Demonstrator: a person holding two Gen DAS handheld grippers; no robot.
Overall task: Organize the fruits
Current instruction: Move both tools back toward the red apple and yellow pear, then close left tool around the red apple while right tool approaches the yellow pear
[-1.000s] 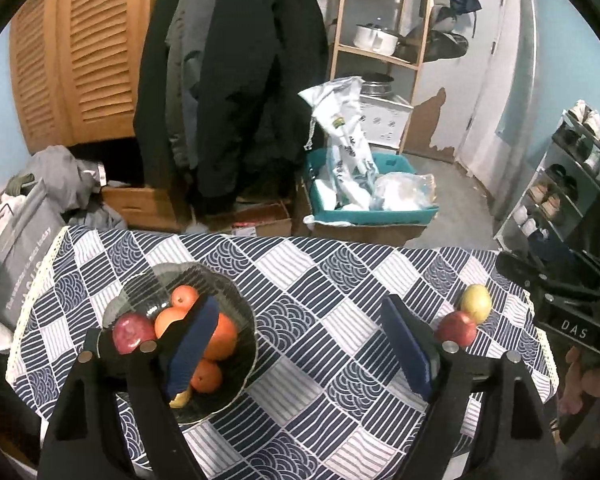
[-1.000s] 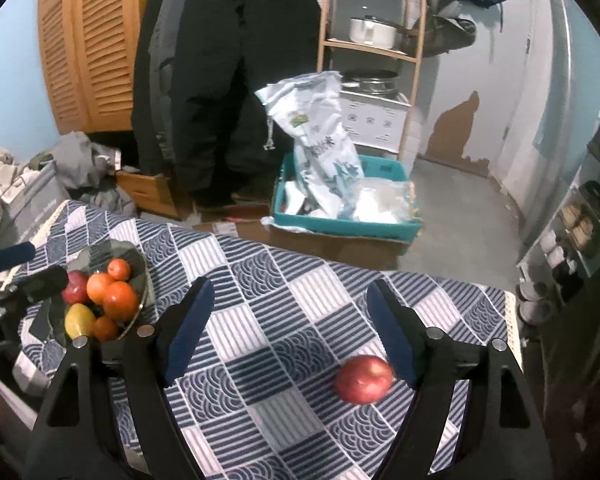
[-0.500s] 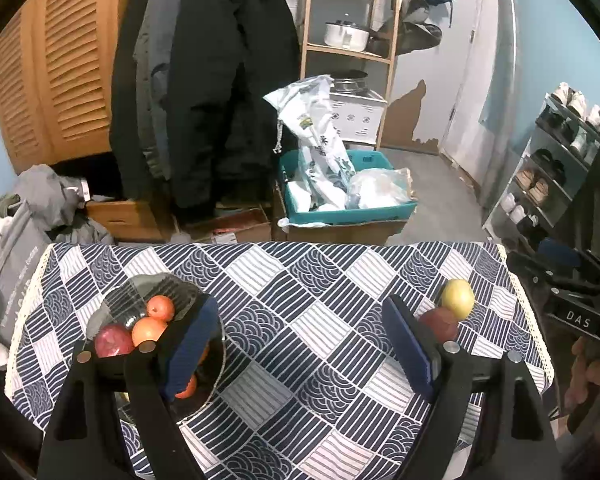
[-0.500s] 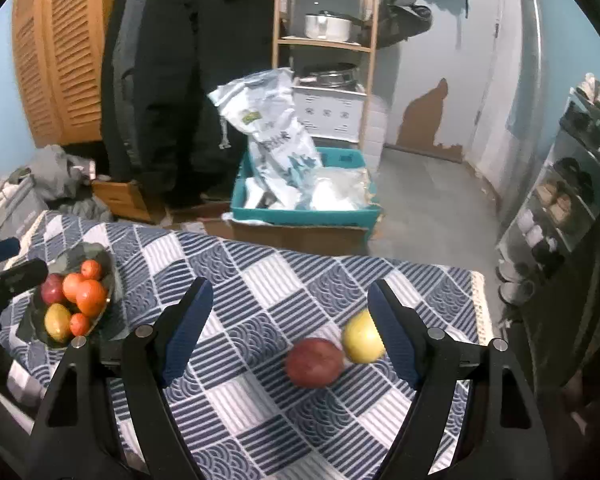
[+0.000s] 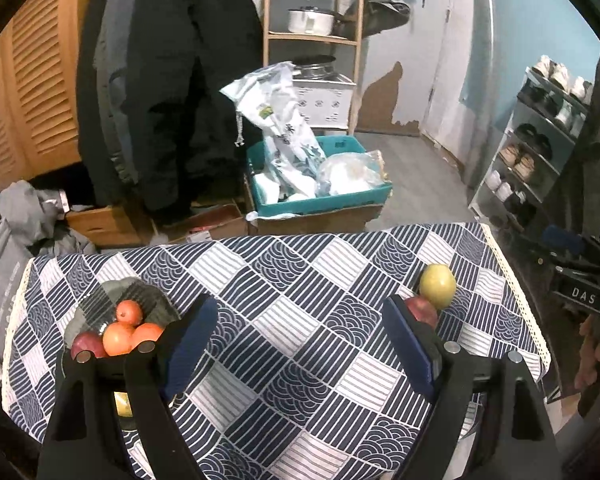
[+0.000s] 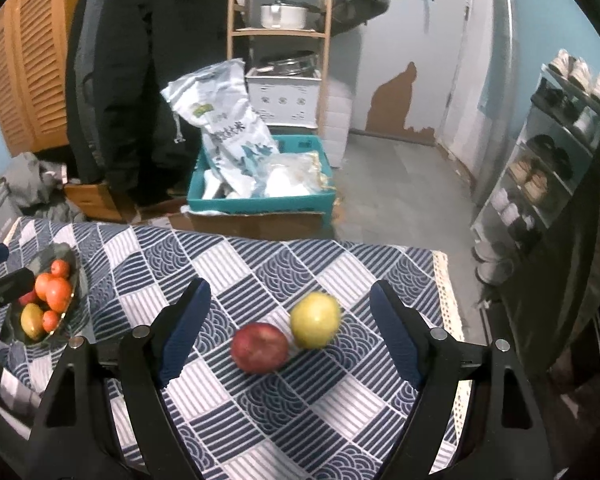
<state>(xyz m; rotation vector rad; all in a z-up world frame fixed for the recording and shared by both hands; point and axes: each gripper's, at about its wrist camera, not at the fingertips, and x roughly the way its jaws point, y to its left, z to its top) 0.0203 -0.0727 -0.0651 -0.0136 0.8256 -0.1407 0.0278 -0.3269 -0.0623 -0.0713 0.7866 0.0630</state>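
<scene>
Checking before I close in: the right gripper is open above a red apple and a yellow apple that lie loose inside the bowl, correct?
Not quite. In the right wrist view the right gripper is open above the red apple and yellow apple, but both lie on the patterned tablecloth, not in the bowl, which sits at the table's far left with the oranges.

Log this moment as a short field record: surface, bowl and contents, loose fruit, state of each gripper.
surface: table with a navy-and-white patterned cloth
bowl: dark glass bowl at the table's left end
bowl contents: oranges, a red apple, a yellow-green fruit
loose fruit: red apple and yellow apple, side by side near the right end
left gripper: open, empty, above the table
right gripper: open, empty, the two loose apples framed between its fingers
</scene>
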